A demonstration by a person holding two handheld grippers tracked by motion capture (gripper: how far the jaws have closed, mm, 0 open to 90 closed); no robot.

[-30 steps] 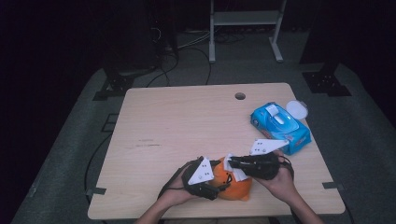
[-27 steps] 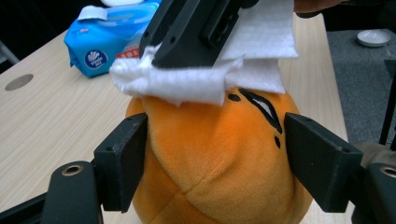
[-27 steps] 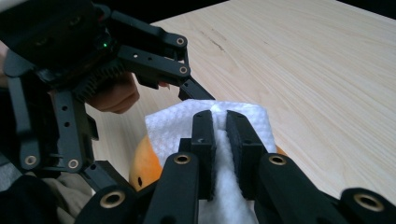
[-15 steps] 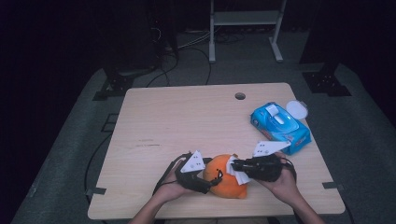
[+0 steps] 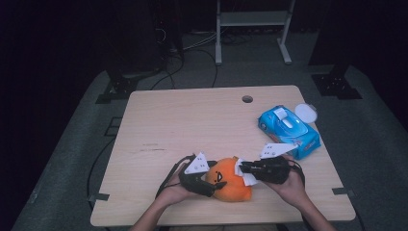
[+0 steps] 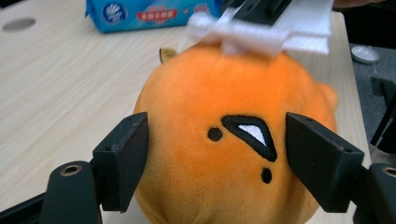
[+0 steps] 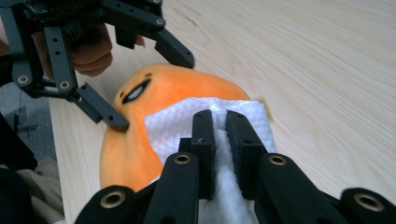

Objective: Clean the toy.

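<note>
Near the front edge of the counter (image 5: pixel 159 125), the left hand-held gripper (image 6: pixel 217 154) stands wide open around the orange plush toy (image 5: pixel 230 180). The right hand-held gripper (image 7: pixel 220 140) pinches a white wipe (image 7: pixel 187 123) tightly and presses it on the toy. The wiping seems underway, with most of the surface not yet cleaned.

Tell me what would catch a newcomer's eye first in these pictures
The bright orange plush toy with a stitched face sits at the near edge of the wooden table, the left gripper spread around its sides. The right gripper presses a folded white wipe onto the toy's top. Farther right lies a blue pack of wet wipes with its round lid flipped open.
</note>
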